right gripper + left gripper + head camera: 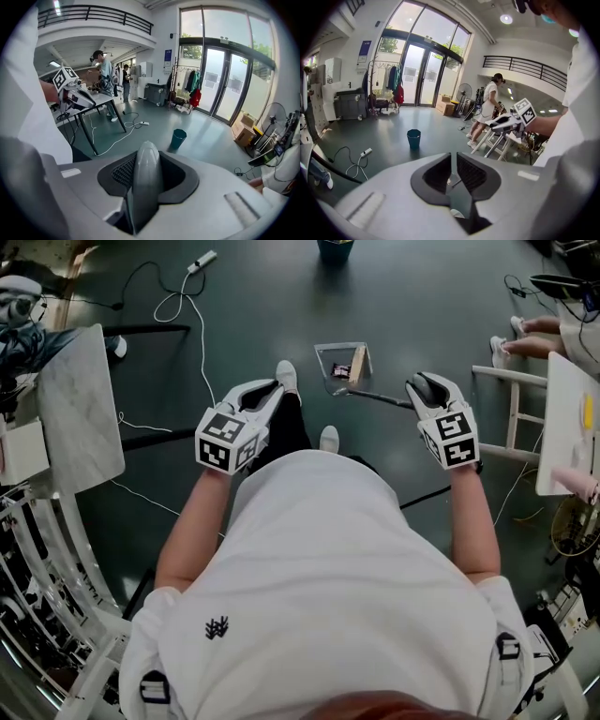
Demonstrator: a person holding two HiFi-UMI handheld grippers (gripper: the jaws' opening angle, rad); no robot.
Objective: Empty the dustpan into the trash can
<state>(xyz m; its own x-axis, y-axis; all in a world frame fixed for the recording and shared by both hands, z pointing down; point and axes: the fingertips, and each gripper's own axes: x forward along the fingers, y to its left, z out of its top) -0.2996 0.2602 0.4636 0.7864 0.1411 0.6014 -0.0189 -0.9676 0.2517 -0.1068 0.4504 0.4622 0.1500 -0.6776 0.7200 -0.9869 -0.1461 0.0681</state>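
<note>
Dustpan [339, 365]: we see a clear grey tray holding brown and dark scraps, out ahead of our feet.
Right gripper [422, 387]: clamped on its grey handle [143, 183].
Left gripper [272, 392]: nearly closed, empty.
Trash can [413, 138]: well apart.

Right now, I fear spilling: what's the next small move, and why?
Probably carry the dustpan forward, kept level, toward the trash can. The right gripper is clamped on its handle, debris lies in the pan, and the can stands well ahead.

Readable text: none.
Wall sign [364, 51]: blue, print too small to read.
Shirt emblem [217, 626]: small dark mark, no letters.
</note>
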